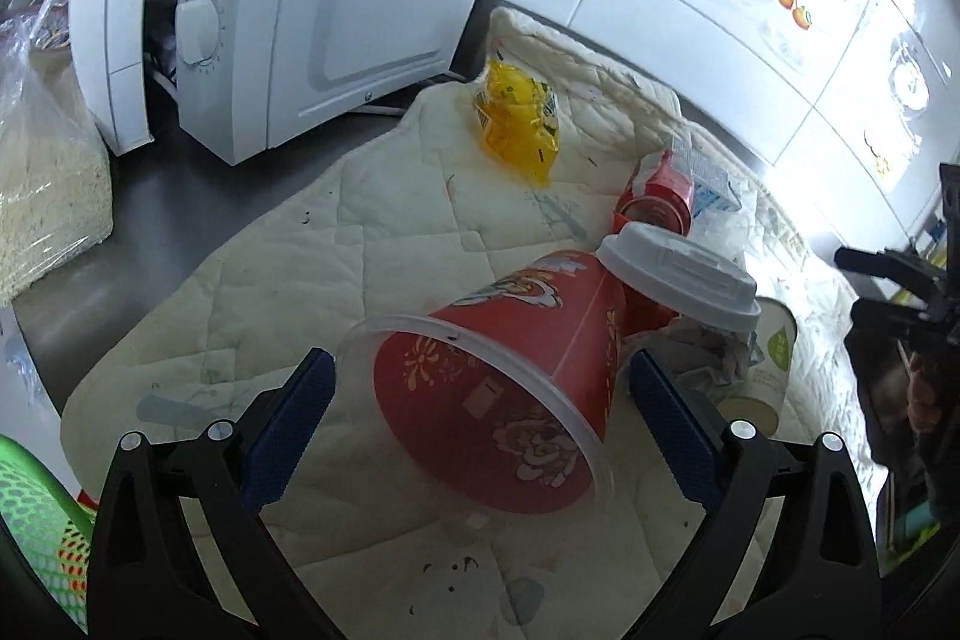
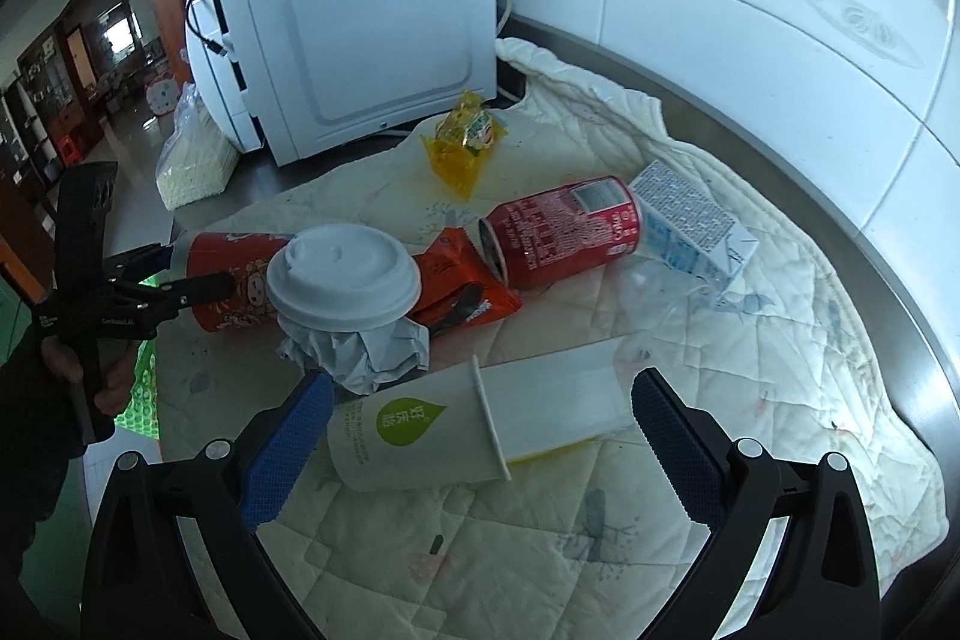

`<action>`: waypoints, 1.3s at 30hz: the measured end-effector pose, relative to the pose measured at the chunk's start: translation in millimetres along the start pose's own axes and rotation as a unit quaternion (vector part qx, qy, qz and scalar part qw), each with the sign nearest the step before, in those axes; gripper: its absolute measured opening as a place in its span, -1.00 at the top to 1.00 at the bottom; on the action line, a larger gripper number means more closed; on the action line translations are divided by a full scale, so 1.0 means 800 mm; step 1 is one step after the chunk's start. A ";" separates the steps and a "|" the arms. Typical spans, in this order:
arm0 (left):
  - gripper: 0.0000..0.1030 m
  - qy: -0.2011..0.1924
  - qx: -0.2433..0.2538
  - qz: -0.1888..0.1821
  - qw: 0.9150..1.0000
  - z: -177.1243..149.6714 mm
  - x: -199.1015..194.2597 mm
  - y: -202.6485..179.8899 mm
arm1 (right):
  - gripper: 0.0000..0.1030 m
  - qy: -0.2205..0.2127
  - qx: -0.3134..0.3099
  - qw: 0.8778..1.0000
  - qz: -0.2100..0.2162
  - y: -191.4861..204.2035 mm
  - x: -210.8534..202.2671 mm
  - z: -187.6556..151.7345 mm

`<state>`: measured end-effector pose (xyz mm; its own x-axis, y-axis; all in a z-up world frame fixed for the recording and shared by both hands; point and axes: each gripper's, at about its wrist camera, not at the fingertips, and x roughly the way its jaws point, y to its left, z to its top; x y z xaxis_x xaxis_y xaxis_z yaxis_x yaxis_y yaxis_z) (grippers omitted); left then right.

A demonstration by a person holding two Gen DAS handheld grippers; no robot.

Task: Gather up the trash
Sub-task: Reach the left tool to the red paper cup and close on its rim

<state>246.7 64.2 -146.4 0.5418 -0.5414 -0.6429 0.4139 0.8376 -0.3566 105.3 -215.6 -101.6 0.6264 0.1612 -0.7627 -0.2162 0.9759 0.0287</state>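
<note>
Because the litter lies heaped on the quilted mat (image 2: 690,550) beside the microwave (image 2: 372,40), each gripper has taken a separate piece. The left gripper (image 1: 480,400), jaws apart, straddles the tipped red cup (image 1: 510,370), touching nothing (clear lid rim towards the camera, long axis running away towards the white-lidded cup (image 1: 678,280)). The right gripper (image 2: 483,430), also spread, brackets the white paper cup (image 2: 414,430), lying crosswise, mouth rightward.
</note>
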 end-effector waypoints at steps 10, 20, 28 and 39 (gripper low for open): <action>-0.71 -0.027 -0.036 0.039 0.998 -0.014 -0.030 -0.008 | -0.88 -0.009 -0.039 0.998 0.050 0.030 0.018 0.014; -0.69 -0.043 -0.076 0.090 0.992 -0.035 -0.079 0.002 | -0.87 0.013 -0.081 0.992 0.093 0.067 0.073 0.043; -0.69 -0.056 -0.098 0.110 0.987 -0.050 -0.112 0.013 | -0.85 0.041 -0.106 0.986 0.123 0.098 0.100 0.051; 0.37 -0.044 -0.132 0.081 0.987 -0.057 -0.110 0.027 | -0.84 0.028 -0.105 0.985 0.133 0.108 0.069 0.032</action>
<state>174.8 133.4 -128.3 0.6511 -0.3941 -0.6487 0.1186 0.8970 -0.4259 140.3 -118.8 -125.2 0.4859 0.3931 -0.7807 -0.5213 0.8472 0.1021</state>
